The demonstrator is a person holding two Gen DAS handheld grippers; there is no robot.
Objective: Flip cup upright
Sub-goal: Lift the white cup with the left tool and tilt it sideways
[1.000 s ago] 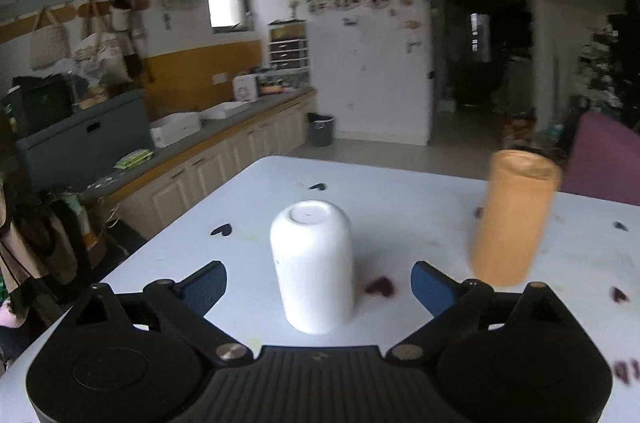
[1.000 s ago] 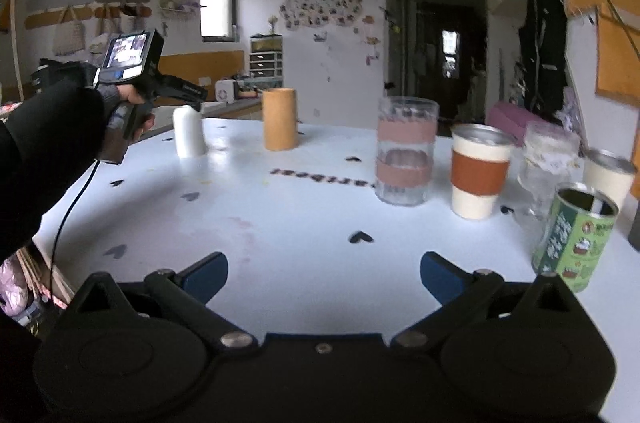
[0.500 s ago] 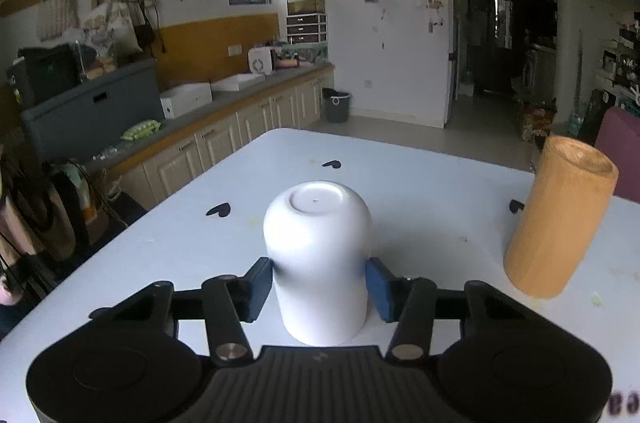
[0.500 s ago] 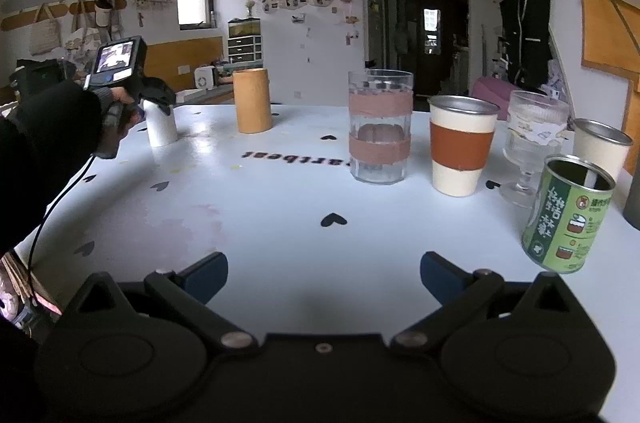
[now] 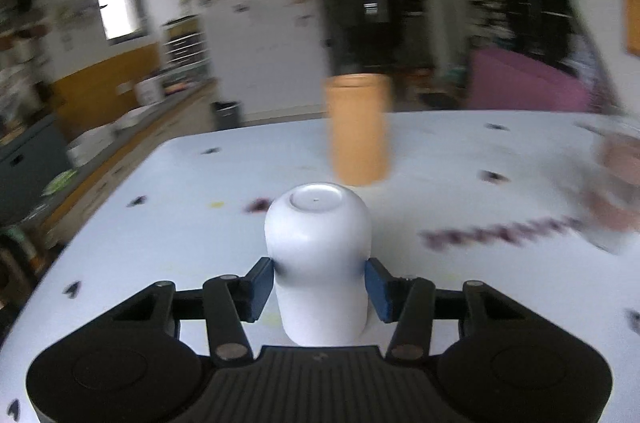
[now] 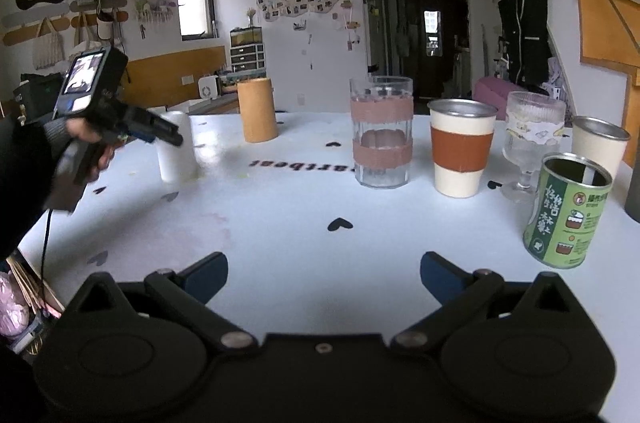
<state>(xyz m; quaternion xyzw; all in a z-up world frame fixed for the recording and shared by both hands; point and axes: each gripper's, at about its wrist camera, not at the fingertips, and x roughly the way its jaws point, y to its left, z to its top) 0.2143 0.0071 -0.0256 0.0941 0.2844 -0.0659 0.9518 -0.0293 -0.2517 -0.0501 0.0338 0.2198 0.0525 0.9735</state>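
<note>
Between the blue pads (image 5: 260,287) of the left gripper (image 5: 320,283), clamped low on its sides: the white cup (image 5: 318,259), upside down, flat base uppermost. Since half a second ago, swung rightward, so that the orange cylinder (image 5: 357,129) now stands straight behind the cup instead of off to the right; whole left view smeared with motion blur. Whether lifted clear of the table (image 5: 460,303) or touching it, cannot tell. Right gripper (image 6: 323,275) unmoved, spread wide, holding nothing, hovering over bare tabletop. Spread across the white table with black heart marks and dark lettering: ribbed glass with pink bands (image 6: 381,131), brown-sleeved cup (image 6: 462,147), stemmed glass (image 6: 530,143), green can (image 6: 568,211). Beyond: kitchen counter (image 5: 132,127), window (image 6: 194,7), dark hallway (image 6: 430,39).
</note>
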